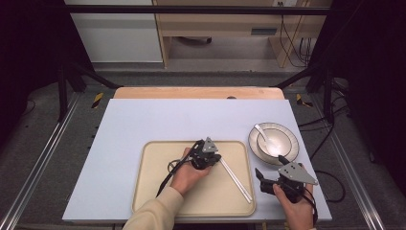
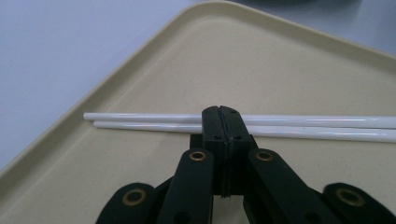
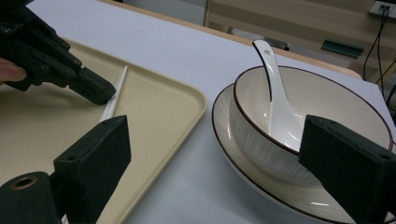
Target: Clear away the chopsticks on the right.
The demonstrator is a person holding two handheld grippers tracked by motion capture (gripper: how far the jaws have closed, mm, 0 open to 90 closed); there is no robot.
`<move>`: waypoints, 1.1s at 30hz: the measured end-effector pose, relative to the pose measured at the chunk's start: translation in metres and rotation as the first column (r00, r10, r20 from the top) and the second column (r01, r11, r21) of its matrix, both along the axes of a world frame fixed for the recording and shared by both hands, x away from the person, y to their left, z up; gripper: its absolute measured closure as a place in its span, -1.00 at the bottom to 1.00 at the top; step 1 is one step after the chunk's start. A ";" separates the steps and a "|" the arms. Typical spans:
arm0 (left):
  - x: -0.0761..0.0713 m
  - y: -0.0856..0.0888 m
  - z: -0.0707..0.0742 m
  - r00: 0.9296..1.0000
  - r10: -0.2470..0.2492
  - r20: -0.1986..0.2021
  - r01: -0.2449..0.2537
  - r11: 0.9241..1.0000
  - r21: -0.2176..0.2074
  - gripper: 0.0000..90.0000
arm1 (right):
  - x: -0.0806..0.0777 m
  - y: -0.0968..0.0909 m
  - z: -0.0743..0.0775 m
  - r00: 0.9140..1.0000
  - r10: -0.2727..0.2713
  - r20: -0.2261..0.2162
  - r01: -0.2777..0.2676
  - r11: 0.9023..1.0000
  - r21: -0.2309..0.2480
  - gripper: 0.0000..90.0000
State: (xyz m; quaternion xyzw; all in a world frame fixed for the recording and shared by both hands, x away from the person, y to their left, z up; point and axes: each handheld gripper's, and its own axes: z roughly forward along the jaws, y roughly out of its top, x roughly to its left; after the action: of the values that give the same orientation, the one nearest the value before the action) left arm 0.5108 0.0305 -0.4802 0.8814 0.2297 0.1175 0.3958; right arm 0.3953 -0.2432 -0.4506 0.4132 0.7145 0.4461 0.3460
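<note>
A pair of white chopsticks (image 1: 235,178) (image 2: 303,126) lies side by side on a beige tray (image 1: 153,191) (image 2: 140,70). My left gripper (image 1: 219,160) (image 2: 220,112) is shut, jaws pressed together with nothing between them, and its tip rests at the chopsticks (image 3: 114,95). Seen from the right gripper view, the left gripper (image 3: 105,93) touches down near the chopsticks' upper end. My right gripper (image 1: 270,168) (image 3: 219,163) stands open off the tray's right edge, holding nothing. Beyond it sits a white bowl (image 1: 280,139) (image 3: 327,93) holding a white spoon (image 1: 263,134) (image 3: 280,112).
The bowl stands on a dark-rimmed plate (image 3: 224,121) to the right of the tray (image 3: 163,107), on a pale blue-grey tabletop (image 1: 143,120). Cables trail from both grippers toward the table's front edge.
</note>
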 end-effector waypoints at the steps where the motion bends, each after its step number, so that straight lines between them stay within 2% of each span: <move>1: -0.002 -0.003 0.000 1.000 -0.003 -0.001 0.003 1.000 -0.010 0.99 | 0.000 0.000 0.000 1.000 -0.005 0.000 0.005 1.000 -0.001 -0.79; 9: -0.011 -0.023 0.000 0.997 -0.081 0.005 0.081 0.997 0.000 0.99 | 0.000 -0.003 0.000 0.999 -0.035 0.001 0.035 0.999 -0.002 -0.79; 12: -0.017 -0.030 -0.001 0.995 -0.100 0.000 0.100 0.995 -0.013 0.99 | 0.000 -0.004 0.000 0.999 -0.040 0.000 0.040 0.999 -0.001 -0.79; 14: -0.019 -0.034 0.000 0.991 -0.131 0.005 0.131 0.991 0.006 0.99 | 0.000 -0.004 0.000 0.999 -0.047 -0.002 0.047 0.999 -0.004 -0.78; 22: -0.030 -0.049 0.000 0.981 -0.193 0.003 0.193 0.981 0.010 0.99 | 0.000 -0.006 -0.001 0.998 -0.069 0.001 0.069 0.998 0.003 -0.78; 33: -0.038 -0.059 0.000 0.973 -0.229 -0.003 0.229 0.973 0.009 0.99 | 0.001 -0.007 -0.001 0.998 -0.066 -0.006 0.066 0.998 0.000 -0.79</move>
State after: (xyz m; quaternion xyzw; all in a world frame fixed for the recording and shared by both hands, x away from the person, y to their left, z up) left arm 0.4725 -0.0283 -0.4799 0.9039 0.1264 0.0716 0.4023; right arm 0.3960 -0.2498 -0.4520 0.4380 0.7016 0.4330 0.3583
